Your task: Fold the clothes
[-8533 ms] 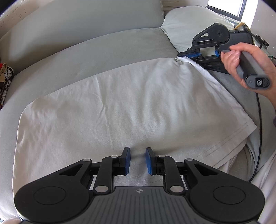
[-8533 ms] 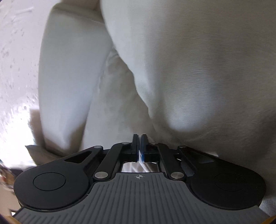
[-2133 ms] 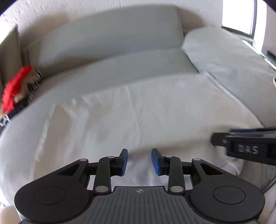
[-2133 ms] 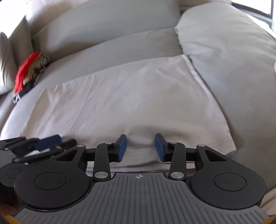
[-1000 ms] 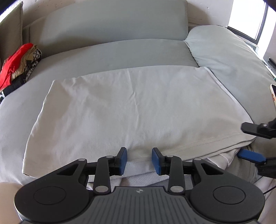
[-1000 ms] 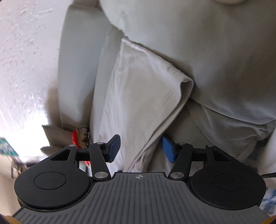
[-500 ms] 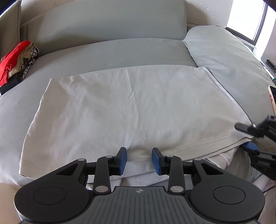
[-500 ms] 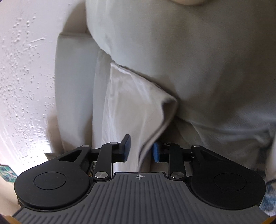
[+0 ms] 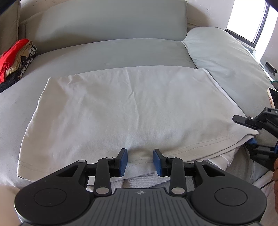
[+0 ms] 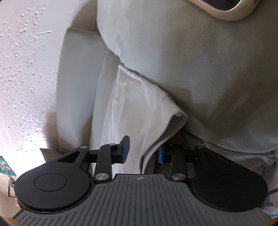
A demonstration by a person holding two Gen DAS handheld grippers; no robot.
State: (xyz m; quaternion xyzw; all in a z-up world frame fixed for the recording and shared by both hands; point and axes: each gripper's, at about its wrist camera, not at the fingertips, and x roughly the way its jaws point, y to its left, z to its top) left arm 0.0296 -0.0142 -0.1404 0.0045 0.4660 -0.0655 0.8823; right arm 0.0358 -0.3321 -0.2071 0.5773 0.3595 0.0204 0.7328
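A white shirt (image 9: 132,107) lies folded flat on the grey sofa seat (image 9: 107,52). My left gripper (image 9: 140,161) is open over the shirt's near hem, and the hem lies loose between its blue pads. My right gripper (image 9: 246,130) reaches in from the right at the shirt's near right corner. Its upper finger is above the cloth and its lower blue pad is under it. In the right wrist view the folded corner (image 10: 156,125) stands between the jaws of the right gripper (image 10: 142,151). A gap shows beside the left pad (image 10: 126,147), and the other pad is half hidden behind the cloth.
A pile of red and patterned clothes (image 9: 15,59) sits at the sofa's left end. A phone (image 9: 273,97) lies on the covered arm (image 9: 225,57) at the right, also seen as the phone (image 10: 225,8) in the right wrist view. A hand (image 9: 275,173) is at the right edge.
The right gripper's jaws narrowed around the shirt's corner and it moved in a little further along the cloth. The left gripper and the shirt stayed where they were.
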